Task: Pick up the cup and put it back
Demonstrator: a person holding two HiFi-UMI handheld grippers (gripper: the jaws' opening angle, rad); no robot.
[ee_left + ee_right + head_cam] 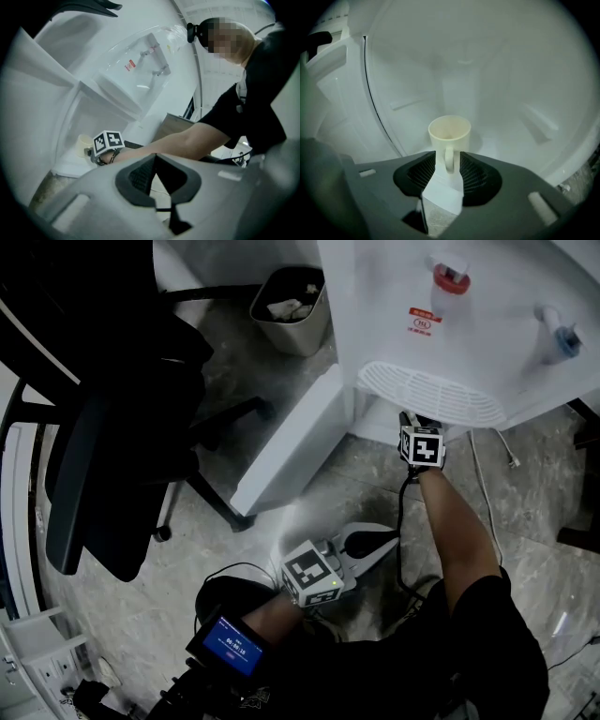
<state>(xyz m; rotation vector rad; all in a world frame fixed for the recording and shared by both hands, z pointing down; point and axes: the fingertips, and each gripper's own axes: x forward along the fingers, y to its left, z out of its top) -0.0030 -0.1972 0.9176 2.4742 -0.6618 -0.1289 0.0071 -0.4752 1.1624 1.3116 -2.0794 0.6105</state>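
A cream cup [449,133] stands upright on the white floor of the water dispenser's lower compartment [511,140], its handle turned toward me. My right gripper [448,157] reaches into that compartment, open, with the handle between its pads and a slim gap on each side. In the head view the right gripper [412,420] vanishes under the drip tray [431,395], so the cup is hidden there. The left gripper view shows the cup [84,143] just past the right gripper's marker cube [108,142]. My left gripper [389,540] hangs low behind the right arm, shut and holding nothing.
The compartment's white door [291,442] stands swung open to the left. Above it are the dispenser's red tap [450,277] and blue tap [562,338]. A waste bin [291,306] and a black office chair [112,427] stand on the tiled floor at left.
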